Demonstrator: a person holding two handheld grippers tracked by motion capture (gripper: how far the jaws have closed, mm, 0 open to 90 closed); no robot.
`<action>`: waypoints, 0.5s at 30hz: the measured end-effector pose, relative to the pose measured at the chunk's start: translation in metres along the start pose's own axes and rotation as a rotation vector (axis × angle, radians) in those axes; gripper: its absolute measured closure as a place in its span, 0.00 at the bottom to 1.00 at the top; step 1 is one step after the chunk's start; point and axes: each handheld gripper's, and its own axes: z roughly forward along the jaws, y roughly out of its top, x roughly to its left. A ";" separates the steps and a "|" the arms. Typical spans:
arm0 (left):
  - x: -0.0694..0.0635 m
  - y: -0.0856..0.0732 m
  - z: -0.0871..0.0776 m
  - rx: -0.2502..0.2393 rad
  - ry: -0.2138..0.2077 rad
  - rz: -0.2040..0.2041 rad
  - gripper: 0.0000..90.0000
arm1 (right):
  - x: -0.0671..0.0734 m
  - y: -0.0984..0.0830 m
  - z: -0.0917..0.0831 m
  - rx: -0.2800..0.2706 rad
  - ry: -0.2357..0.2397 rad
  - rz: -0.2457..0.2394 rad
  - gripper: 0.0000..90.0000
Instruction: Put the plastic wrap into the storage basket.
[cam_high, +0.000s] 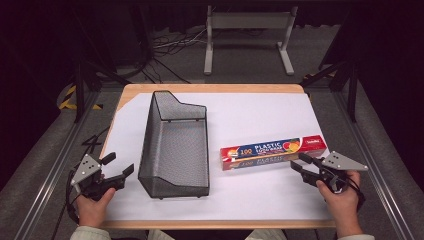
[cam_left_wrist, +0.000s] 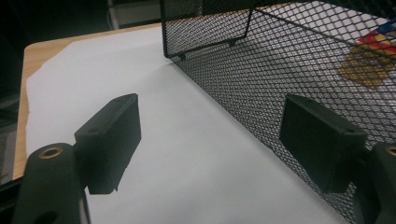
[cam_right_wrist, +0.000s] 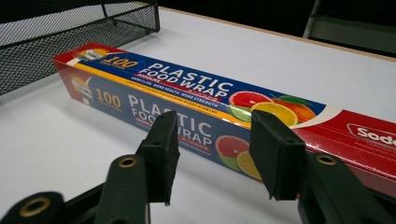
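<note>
Your right gripper (cam_high: 301, 163) aims parted, empty jaws at a long red-and-blue plastic food wrap box (cam_high: 272, 152) just ahead, lying flat. Your left gripper (cam_high: 116, 165) gapes too.

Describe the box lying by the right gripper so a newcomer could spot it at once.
On the white sheet covering the table, look right of the black mesh basket. There lies a long, narrow food wrap box, just ahead of the right gripper. Its blue and red print with citrus fruit makes it the scene's one colourful thing.
</note>
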 end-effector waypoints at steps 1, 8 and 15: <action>0.000 0.000 0.000 0.002 0.000 -0.002 0.25 | 0.000 0.001 0.000 0.008 0.003 -0.001 0.62; 0.000 0.001 0.001 -0.003 0.008 -0.012 0.25 | 0.002 0.004 -0.002 0.017 0.035 0.013 0.69; 0.000 0.000 0.002 0.000 0.022 -0.009 0.25 | 0.007 0.013 -0.003 0.080 0.090 0.011 0.92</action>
